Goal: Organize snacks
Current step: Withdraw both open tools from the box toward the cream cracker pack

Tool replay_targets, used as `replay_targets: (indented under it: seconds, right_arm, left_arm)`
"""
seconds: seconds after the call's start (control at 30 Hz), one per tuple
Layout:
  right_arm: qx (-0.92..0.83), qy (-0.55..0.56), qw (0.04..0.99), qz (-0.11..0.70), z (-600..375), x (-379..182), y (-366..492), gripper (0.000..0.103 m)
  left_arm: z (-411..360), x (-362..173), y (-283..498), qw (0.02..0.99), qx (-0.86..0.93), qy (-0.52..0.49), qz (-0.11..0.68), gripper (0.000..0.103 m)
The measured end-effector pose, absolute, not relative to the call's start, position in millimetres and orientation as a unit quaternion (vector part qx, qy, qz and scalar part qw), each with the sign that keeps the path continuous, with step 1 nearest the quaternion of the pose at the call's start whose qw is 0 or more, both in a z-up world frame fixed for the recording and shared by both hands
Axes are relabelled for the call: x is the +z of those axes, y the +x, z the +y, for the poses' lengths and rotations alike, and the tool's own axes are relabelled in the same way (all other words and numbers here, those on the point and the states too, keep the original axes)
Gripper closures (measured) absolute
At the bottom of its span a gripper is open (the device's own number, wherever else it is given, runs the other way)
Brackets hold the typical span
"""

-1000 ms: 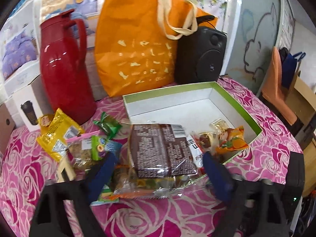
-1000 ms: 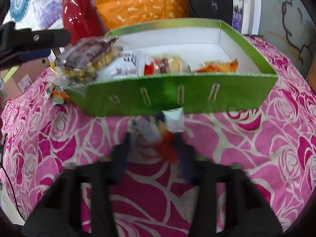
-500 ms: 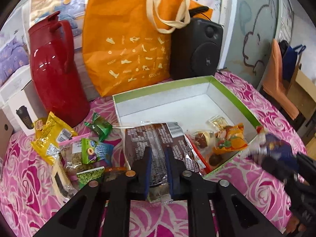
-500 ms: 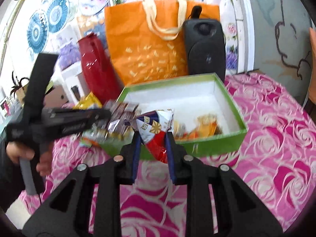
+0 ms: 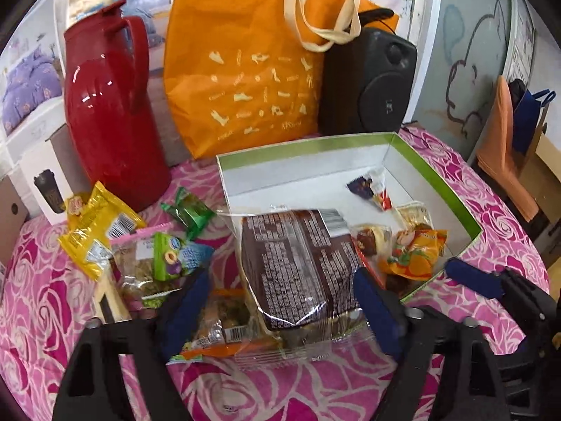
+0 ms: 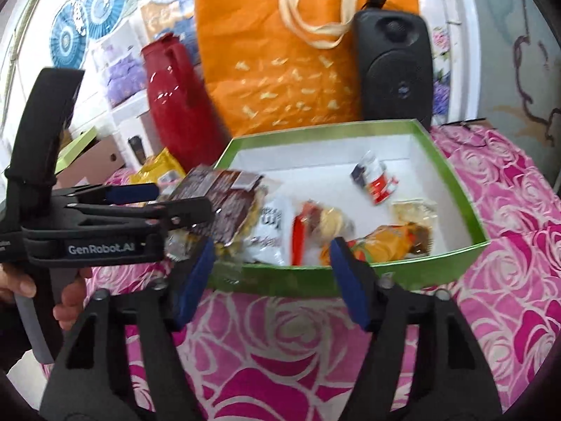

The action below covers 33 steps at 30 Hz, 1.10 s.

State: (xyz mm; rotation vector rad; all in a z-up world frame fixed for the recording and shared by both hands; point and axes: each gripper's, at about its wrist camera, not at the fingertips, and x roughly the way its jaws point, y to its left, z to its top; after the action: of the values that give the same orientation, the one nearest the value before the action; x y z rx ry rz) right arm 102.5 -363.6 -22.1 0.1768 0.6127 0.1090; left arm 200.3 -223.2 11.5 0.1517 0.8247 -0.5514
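A green box [image 5: 452,196] [image 6: 452,189] with a white inside holds several snacks. A red, white and blue packet [image 5: 371,191] [image 6: 375,180] lies in its far part. A big brown packet [image 5: 298,256] [image 6: 224,200] lies over the box's near left rim. My left gripper [image 5: 280,301] is open, its fingers on either side of the brown packet. My right gripper [image 6: 270,280] is open and empty in front of the box's near wall. It also shows in the left wrist view [image 5: 470,277]. Loose snacks, a yellow packet [image 5: 94,228] among them, lie left of the box.
A red thermos [image 5: 112,112], an orange tote bag [image 5: 252,59] and a black speaker [image 5: 368,80] stand behind the box on the pink rose tablecloth [image 6: 280,351]. A cardboard box [image 6: 91,161] stands at the far left.
My right gripper opened and let go of the red, white and blue packet, which now lies in the box. My left gripper opened around the brown packet.
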Motion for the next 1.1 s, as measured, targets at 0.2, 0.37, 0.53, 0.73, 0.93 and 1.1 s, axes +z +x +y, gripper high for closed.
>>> replay_targets:
  seconds: [0.2,0.37,0.53,0.73,0.93,1.1]
  right_arm:
    - [0.082,0.082,0.939,0.324,-347,-33,116,0.068]
    - [0.076,0.092,0.939,0.321,-350,-33,119,0.076]
    - [0.046,0.1,0.952,0.285,-366,-15,118,0.076]
    - [-0.007,0.097,0.96,0.263,-381,-12,114,0.024]
    - [0.027,0.075,0.957,0.277,-357,-19,109,0.023]
    - [0.074,0.063,0.957,0.274,-323,-10,108,0.023]
  left_arm:
    - [-235,14,192,0.872,-0.279,0.103,0.388,0.057]
    - [-241,23,185,0.88,-0.288,0.096,0.366,0.062]
    - [-252,42,196,0.882,-0.306,0.059,0.353,0.062]
    - [-250,43,202,0.896,-0.266,0.057,0.35,0.009]
    - [-196,54,192,0.919,-0.225,0.062,0.318,0.009]
    - [-134,68,194,0.935,-0.174,0.038,0.306,0.009]
